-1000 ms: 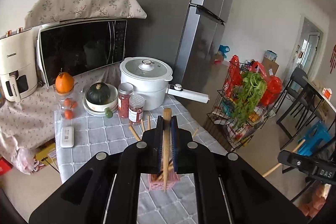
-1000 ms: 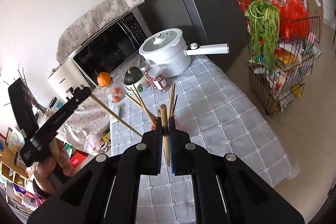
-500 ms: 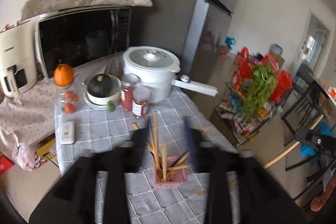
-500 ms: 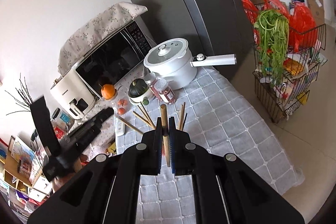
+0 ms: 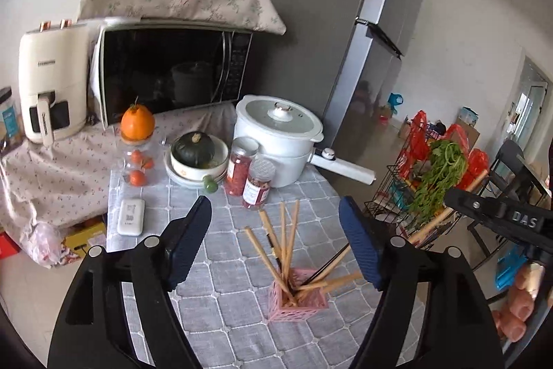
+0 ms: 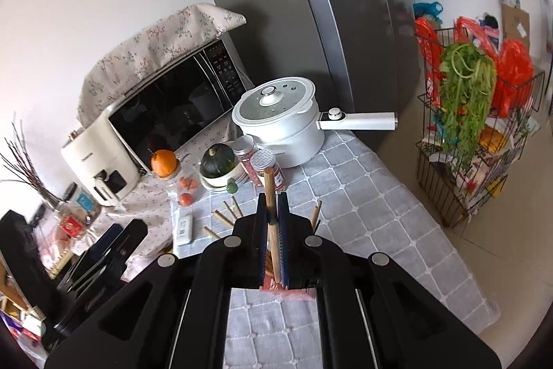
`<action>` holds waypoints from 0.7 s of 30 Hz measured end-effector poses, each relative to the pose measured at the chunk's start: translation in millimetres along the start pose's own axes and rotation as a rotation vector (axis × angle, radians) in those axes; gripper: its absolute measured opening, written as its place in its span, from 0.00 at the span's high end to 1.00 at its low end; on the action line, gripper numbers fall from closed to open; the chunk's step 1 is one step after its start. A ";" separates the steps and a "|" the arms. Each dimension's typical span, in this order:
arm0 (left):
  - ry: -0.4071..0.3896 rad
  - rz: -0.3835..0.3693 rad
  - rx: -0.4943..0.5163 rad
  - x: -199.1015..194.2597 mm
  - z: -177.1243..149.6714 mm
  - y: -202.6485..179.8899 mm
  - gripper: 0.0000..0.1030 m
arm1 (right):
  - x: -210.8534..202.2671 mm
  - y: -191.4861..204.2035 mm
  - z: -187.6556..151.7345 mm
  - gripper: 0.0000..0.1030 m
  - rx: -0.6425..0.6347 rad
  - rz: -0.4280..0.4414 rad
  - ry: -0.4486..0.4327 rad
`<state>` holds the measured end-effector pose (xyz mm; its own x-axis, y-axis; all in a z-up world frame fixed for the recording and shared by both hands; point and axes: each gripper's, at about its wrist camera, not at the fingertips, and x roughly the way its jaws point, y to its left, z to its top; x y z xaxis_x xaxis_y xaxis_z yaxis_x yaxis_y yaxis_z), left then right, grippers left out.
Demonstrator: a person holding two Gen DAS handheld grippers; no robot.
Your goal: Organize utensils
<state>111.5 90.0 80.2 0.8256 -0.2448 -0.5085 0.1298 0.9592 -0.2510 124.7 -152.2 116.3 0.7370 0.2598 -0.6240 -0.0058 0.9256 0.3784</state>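
Observation:
A pink lattice holder (image 5: 298,298) stands on the grey checked tablecloth (image 5: 193,279) and holds several wooden chopsticks (image 5: 282,241) leaning apart. My left gripper (image 5: 275,244) is open and empty above and behind the holder. My right gripper (image 6: 273,223) is shut on one wooden chopstick (image 6: 271,196), held upright over the holder (image 6: 293,292), which its jaws mostly hide. The right gripper with its chopstick also shows at the right edge of the left wrist view (image 5: 497,217).
At the table's back stand a white pot with a long handle (image 5: 280,137), two spice jars (image 5: 255,182), a bowl with a green squash (image 5: 195,151), an orange (image 5: 137,123) and a white remote (image 5: 131,217). A wire rack with greens (image 5: 432,182) stands right.
My left gripper opened and let its chopstick drop into the pink holder, then rose. My right gripper moved in over the holder, still gripping its chopstick.

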 end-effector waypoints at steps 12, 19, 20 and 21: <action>-0.112 0.282 -0.001 -3.3 -39.6 9.7 0.07 | 38.6 -3.8 -35.3 0.83 -0.004 -0.040 0.019; -0.184 0.347 0.131 -25.3 -75.6 -37.3 0.07 | 4.2 -25.3 -79.6 0.32 -0.064 -0.214 -0.096; -0.180 0.348 0.134 -24.7 -80.8 -41.1 0.07 | 1.9 -28.9 -84.7 0.21 -0.067 -0.226 -0.100; -0.168 0.348 0.140 -23.5 -88.3 -46.6 0.07 | -1.1 -34.1 -92.5 0.17 -0.065 -0.241 -0.107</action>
<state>37.5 38.6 31.1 0.9101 0.1129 -0.3987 -0.1088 0.9935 0.0330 61.6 -158.6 40.9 0.7899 0.0025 -0.6133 0.1372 0.9739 0.1808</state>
